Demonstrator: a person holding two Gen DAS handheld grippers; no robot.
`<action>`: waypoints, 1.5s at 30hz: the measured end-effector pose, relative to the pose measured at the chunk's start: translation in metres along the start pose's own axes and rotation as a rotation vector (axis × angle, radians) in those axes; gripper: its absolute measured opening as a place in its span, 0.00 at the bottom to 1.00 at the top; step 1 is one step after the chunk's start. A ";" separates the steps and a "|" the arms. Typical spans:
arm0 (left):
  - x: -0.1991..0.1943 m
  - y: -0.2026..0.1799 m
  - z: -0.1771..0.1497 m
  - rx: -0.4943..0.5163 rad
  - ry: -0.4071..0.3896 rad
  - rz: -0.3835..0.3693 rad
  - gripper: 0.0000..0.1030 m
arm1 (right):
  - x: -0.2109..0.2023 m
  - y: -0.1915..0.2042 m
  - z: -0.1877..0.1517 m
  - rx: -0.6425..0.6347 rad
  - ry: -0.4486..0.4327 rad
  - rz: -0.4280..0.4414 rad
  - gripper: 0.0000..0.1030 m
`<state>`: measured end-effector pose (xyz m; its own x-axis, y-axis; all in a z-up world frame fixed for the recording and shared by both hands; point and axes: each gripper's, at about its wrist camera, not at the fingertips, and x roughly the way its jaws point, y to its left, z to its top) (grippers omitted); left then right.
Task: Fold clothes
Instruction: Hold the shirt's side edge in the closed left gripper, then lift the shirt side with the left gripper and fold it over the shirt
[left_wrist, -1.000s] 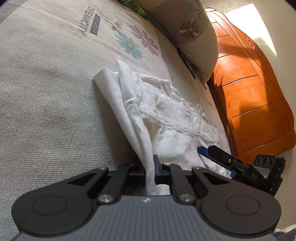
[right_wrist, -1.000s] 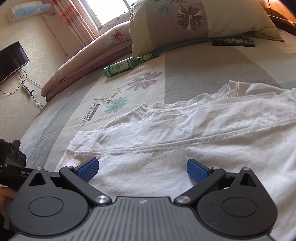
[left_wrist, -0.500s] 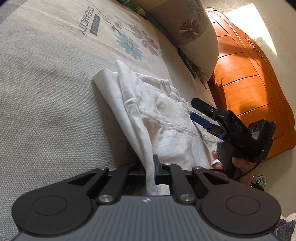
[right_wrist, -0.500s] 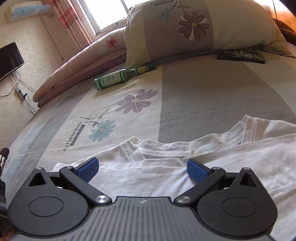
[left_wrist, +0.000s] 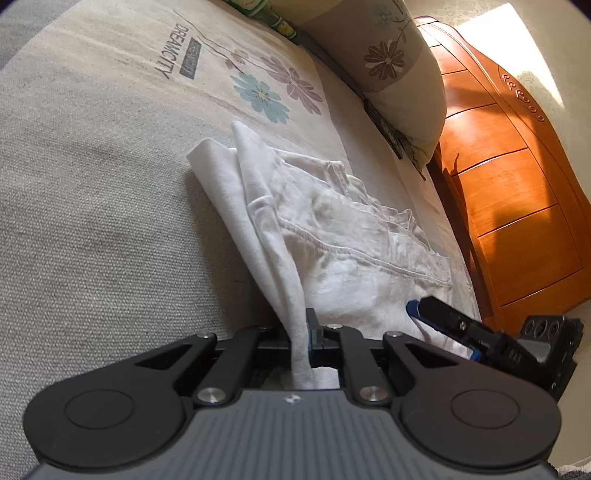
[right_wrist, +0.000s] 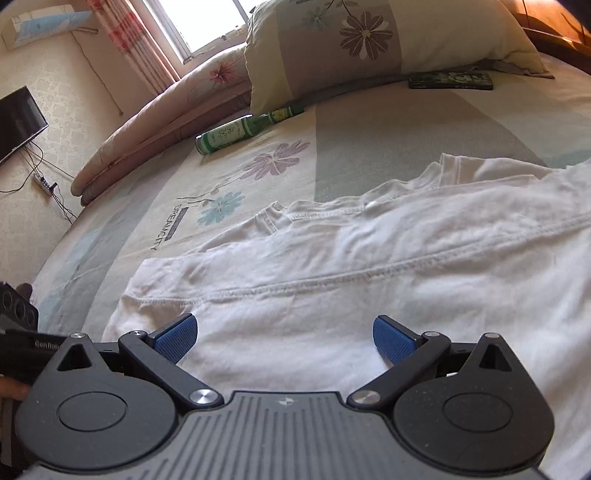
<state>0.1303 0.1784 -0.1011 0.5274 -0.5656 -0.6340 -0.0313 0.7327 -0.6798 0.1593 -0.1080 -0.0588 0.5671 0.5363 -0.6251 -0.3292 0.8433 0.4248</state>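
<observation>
From my right wrist view the shirt (right_wrist: 369, 266) lies on the bed (right_wrist: 388, 140) just ahead of my right gripper (right_wrist: 282, 334), with the bottle (right_wrist: 236, 133) beyond it to the left, touching the pillow (right_wrist: 369, 40) behind.

Black tool (right_wrist: 284, 334), ridged blue fingertips (right_wrist: 175, 338)

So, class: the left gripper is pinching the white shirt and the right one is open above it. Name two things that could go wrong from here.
1. The left gripper clamps only a narrow bunched strip of the white shirt; a pull could slip it free or drag the whole shirt across the bed.
2. The right gripper hangs open over wrinkled, layered cloth; closing there may catch several layers and crease the fold.
</observation>
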 end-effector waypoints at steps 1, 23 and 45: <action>0.000 -0.002 0.000 0.006 -0.002 0.013 0.10 | -0.006 0.002 -0.007 -0.006 -0.011 -0.005 1.00; -0.001 -0.042 0.002 0.072 0.012 0.204 0.07 | -0.085 0.020 -0.069 -0.013 0.024 -0.012 1.00; -0.014 -0.185 0.024 0.242 0.016 0.127 0.08 | -0.152 -0.020 -0.051 -0.108 -0.110 -0.015 1.00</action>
<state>0.1495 0.0595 0.0425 0.5185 -0.4679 -0.7157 0.1086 0.8663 -0.4876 0.0410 -0.2039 -0.0060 0.6499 0.5213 -0.5530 -0.3960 0.8533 0.3391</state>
